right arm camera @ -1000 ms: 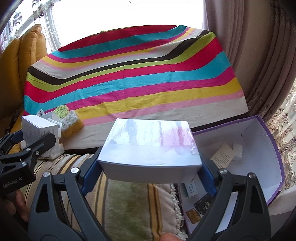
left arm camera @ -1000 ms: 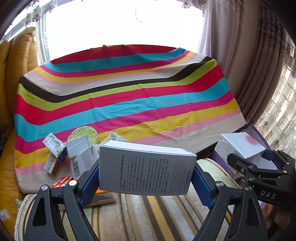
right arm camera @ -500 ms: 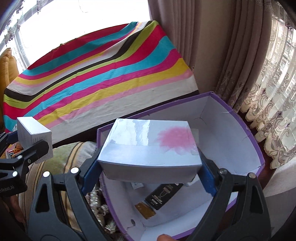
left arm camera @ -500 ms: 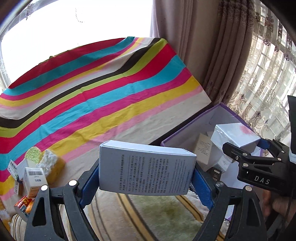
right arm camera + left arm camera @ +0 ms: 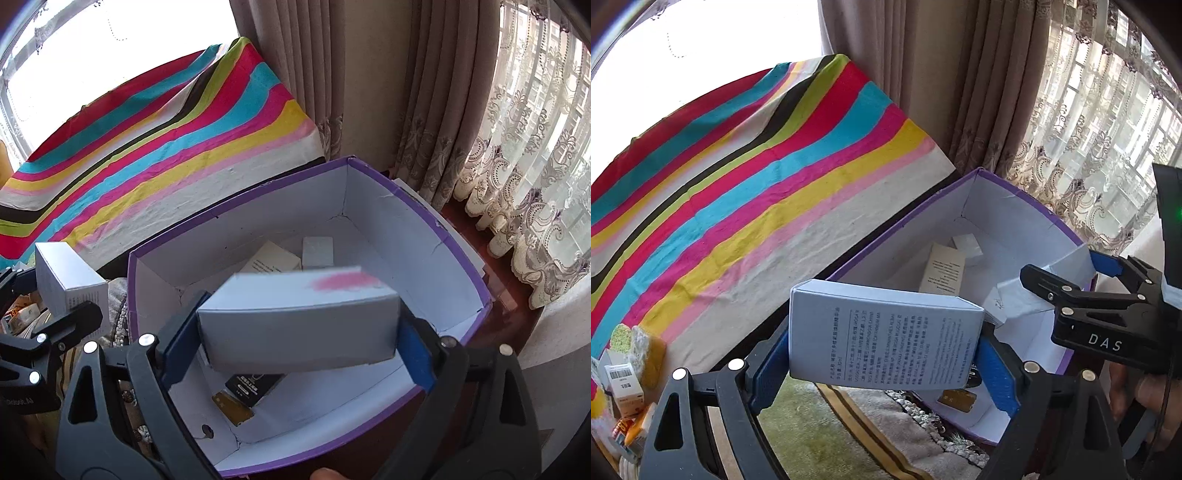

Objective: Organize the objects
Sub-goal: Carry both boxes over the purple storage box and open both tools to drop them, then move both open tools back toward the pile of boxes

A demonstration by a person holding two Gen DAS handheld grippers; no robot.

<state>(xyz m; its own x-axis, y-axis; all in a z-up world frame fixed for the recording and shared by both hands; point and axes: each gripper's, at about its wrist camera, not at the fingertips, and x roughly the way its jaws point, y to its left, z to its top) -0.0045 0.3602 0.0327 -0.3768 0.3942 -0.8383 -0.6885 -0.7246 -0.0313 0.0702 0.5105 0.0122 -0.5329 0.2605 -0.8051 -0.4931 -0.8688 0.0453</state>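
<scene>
My left gripper [image 5: 884, 363] is shut on a pale blue carton [image 5: 882, 343] with printed text, held crosswise over the near left corner of the purple-rimmed white box [image 5: 905, 219]. My right gripper [image 5: 295, 334] hangs over that box's [image 5: 236, 206] inside. Its jaws are opening: the white carton with a pink smear [image 5: 299, 317] lies tilted and blurred between them, with gaps at both pads. Inside the box lie a black carton [image 5: 255, 384], a gold packet [image 5: 232, 406], a cream carton [image 5: 273, 262] and a small white one [image 5: 317, 251].
A striped cloth [image 5: 738, 184] covers the surface behind the box. Small cartons and a yellow-green sponge [image 5: 631, 350] are piled at the far left. A striped cushion [image 5: 812, 424] lies under the left gripper. Curtains [image 5: 424, 110] hang close behind and right of the box.
Both grippers swung right, from over the cushion to the purple-rimmed box. The right gripper's carton was held level; now it is tilted and blurred between wider jaws.
</scene>
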